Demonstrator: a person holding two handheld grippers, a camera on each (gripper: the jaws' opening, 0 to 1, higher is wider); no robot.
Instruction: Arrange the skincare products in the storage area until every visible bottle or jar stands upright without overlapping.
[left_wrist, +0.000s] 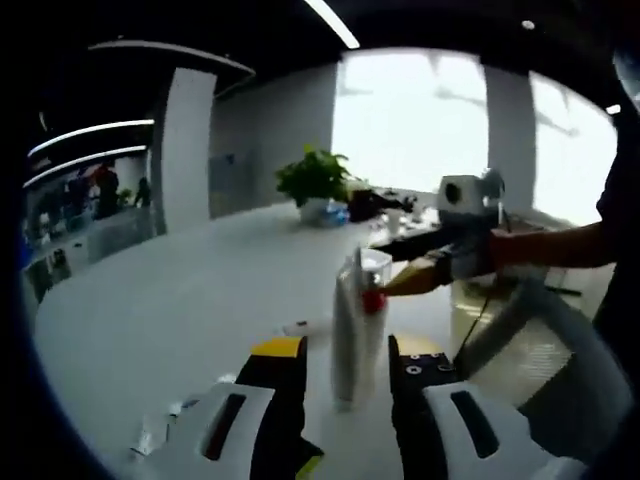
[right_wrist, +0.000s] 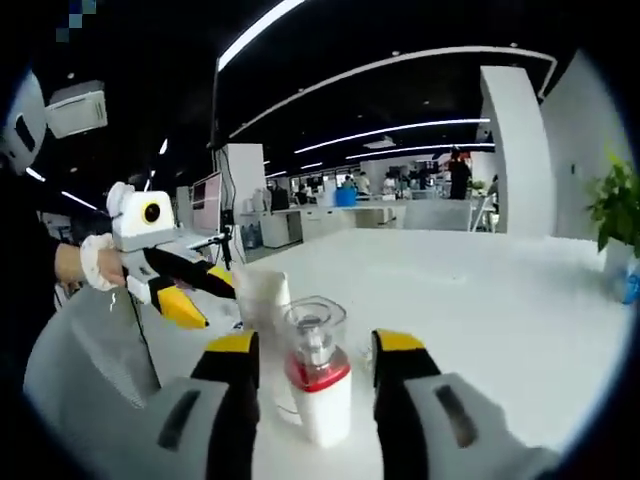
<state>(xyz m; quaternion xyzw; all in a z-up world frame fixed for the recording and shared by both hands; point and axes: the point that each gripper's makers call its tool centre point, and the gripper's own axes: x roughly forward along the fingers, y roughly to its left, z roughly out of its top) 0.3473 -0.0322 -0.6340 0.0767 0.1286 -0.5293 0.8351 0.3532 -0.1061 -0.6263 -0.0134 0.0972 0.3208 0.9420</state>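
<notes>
A white tube (left_wrist: 352, 330) stands upright on the white table (left_wrist: 180, 320), between the jaws of my left gripper (left_wrist: 345, 352), which are spread wider than the tube and do not touch it. Just behind the tube is a white pump bottle with a red band and clear cap (right_wrist: 316, 385). It stands upright between the jaws of my right gripper (right_wrist: 315, 345), with a gap on each side. The tube (right_wrist: 264, 298) stands just behind that bottle. The left gripper (right_wrist: 200, 292) reaches toward it from the left. The right gripper (left_wrist: 410, 280) comes in from the right beside the red band (left_wrist: 372, 300).
A potted plant (left_wrist: 315, 180) and some dark items stand at the table's far side. A small white object (left_wrist: 300, 327) lies left of the tube. A mesh chair back (left_wrist: 520, 345) is close at the right. The person's forearm (left_wrist: 560, 245) holds the right gripper.
</notes>
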